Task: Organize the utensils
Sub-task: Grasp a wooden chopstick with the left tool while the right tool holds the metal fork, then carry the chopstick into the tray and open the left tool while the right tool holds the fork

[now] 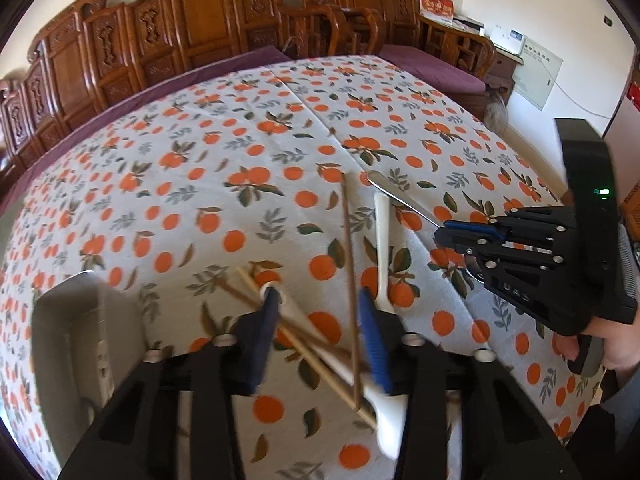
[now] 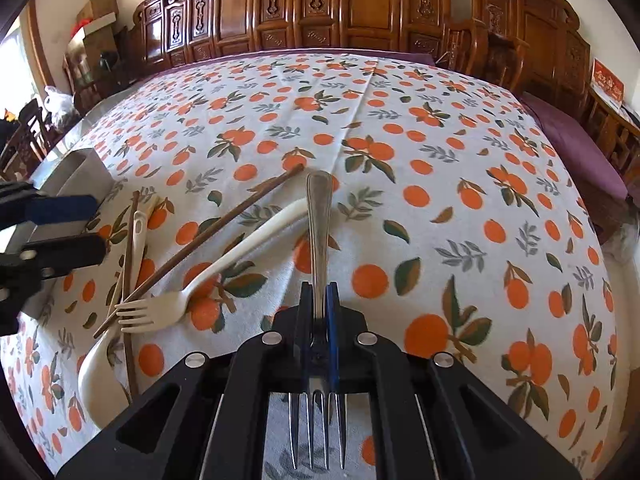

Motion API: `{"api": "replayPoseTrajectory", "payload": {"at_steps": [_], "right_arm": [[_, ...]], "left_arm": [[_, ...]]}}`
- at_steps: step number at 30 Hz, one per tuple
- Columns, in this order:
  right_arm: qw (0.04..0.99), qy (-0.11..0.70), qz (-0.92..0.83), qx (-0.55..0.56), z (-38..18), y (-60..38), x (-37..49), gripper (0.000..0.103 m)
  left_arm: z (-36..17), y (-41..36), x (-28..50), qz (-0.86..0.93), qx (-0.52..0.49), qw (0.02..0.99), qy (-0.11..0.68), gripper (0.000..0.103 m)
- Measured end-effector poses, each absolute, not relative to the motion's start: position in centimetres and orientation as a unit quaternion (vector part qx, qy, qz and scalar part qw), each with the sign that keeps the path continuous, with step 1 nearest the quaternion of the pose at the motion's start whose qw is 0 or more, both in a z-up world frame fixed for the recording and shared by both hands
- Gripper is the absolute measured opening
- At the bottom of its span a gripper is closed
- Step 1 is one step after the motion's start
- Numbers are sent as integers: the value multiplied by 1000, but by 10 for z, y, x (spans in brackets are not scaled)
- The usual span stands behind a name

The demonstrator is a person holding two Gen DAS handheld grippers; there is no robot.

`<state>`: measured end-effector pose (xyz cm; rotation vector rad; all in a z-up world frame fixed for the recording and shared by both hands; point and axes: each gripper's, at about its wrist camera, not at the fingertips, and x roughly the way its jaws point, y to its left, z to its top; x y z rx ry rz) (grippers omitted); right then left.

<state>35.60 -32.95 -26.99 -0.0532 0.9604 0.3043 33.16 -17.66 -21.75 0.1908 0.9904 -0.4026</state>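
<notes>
1. Holding the metal fork in your right hand-held gripper, you have it pinched at the neck — tines toward the camera, handle over the desk.
2. Your left hand-held gripper stands part-spread over the crossed pile: brown chopsticks, white spoon and plastic fork. Nothing is pinched yet.
3. Next, I judge, close on one piece only — then carry it to the grey holder just beside.

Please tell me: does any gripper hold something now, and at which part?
The right gripper holds the metal fork at its neck, near the tines. The left gripper holds nothing.
</notes>
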Motion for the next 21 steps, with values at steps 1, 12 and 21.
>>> {"api": "replayPoseTrajectory", "payload": {"at_steps": [1,12,21], "right_arm": [[876,459,145,-22,-269,-333,355,8],[877,460,137,-9,-271,-349,349,8],[880,454,142,-12,-264,-341,345,8]], "left_arm": [[-221,-180,334,-195,90,853,475,27],[-250,-196,358,-195,68,832,515,11],[-244,-188,351,-194,60,832,516,4]]}}
